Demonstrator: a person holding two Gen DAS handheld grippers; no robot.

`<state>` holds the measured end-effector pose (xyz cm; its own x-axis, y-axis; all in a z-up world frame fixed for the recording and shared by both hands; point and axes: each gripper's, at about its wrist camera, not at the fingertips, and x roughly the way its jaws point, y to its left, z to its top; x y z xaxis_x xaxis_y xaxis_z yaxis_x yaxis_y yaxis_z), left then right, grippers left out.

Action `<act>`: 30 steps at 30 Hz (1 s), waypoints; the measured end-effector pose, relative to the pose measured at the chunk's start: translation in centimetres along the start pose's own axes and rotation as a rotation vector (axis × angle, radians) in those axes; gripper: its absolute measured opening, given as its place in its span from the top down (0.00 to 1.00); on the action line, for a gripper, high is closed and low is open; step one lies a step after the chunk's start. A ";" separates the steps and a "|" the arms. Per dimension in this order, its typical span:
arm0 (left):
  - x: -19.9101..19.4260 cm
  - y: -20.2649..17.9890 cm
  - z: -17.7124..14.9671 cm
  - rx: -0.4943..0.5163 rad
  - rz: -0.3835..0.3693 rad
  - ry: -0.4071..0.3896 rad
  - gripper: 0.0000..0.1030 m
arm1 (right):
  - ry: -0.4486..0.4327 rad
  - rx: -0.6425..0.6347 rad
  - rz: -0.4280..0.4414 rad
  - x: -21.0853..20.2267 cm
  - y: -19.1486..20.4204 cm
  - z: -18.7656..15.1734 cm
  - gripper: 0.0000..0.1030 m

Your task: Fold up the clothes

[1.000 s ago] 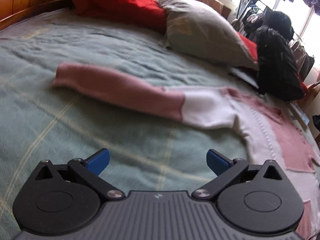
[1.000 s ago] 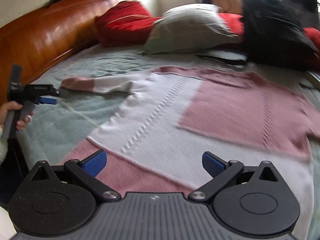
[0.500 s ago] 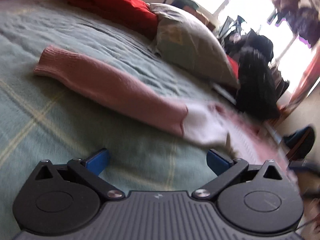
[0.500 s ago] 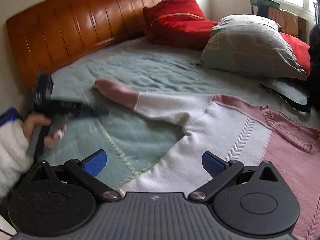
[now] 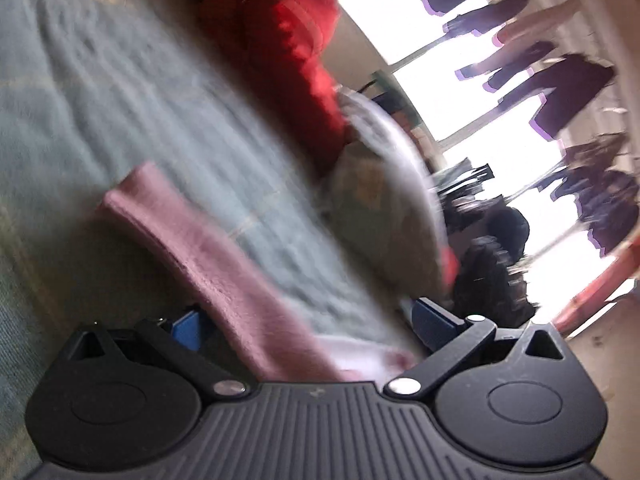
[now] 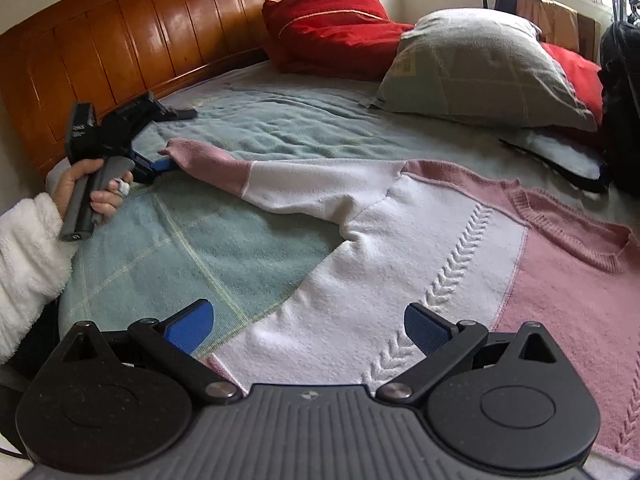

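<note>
A pink and white knit sweater (image 6: 420, 248) lies spread flat on the green blanket (image 6: 168, 256). Its left sleeve (image 6: 256, 178) stretches toward the headboard and ends in a pink cuff (image 6: 182, 152). In the right wrist view, a hand in a fluffy white sleeve holds my left gripper (image 6: 172, 140) open, with the cuff between its two fingers. The left wrist view is blurred and tilted; there the pink sleeve (image 5: 224, 276) runs down between the open left gripper (image 5: 310, 326). My right gripper (image 6: 308, 326) is open and holds nothing, low over the sweater's white lower part.
A wooden headboard (image 6: 132, 44) bounds the bed on the left. A red pillow (image 6: 336, 24) and a grey pillow (image 6: 480, 68) lie at the far side, with a black bag (image 6: 620, 112) at the right. Dark clothes (image 5: 560, 92) hang before a bright window.
My left gripper has moved in on the sleeve's cuff and rolled sideways, so the sleeve now lies between its fingers. The right gripper's view has swung left toward the sleeve and shoulder.
</note>
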<state>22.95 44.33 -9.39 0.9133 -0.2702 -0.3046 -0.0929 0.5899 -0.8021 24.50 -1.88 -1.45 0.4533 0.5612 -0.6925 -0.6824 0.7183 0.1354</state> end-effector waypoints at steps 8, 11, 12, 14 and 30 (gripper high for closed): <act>-6.6 -4.1 0.2 0.141 -0.003 -0.106 0.01 | 0.003 -0.010 0.012 0.4 0.0 0.0 0.00; -7.2 -5.4 0.2 0.221 0.100 -0.072 0.01 | 0.003 -0.018 0.026 0.6 0.2 0.2 0.00; -7.0 -5.7 0.1 0.247 0.123 -0.053 0.01 | 0.003 -0.021 0.032 0.8 0.2 0.3 0.00; -6.1 -6.5 -0.2 0.293 0.167 -0.031 0.01 | -0.009 -0.030 0.043 1.0 0.4 0.6 0.00; -5.4 -11.1 -11.3 0.648 0.398 0.261 0.01 | 0.016 -0.268 0.157 11.6 -2.1 12.7 0.23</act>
<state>14.61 30.62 -4.61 0.7302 -0.0687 -0.6798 -0.0704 0.9821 -0.1749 38.50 8.31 -0.81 0.3226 0.6484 -0.6896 -0.8712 0.4882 0.0515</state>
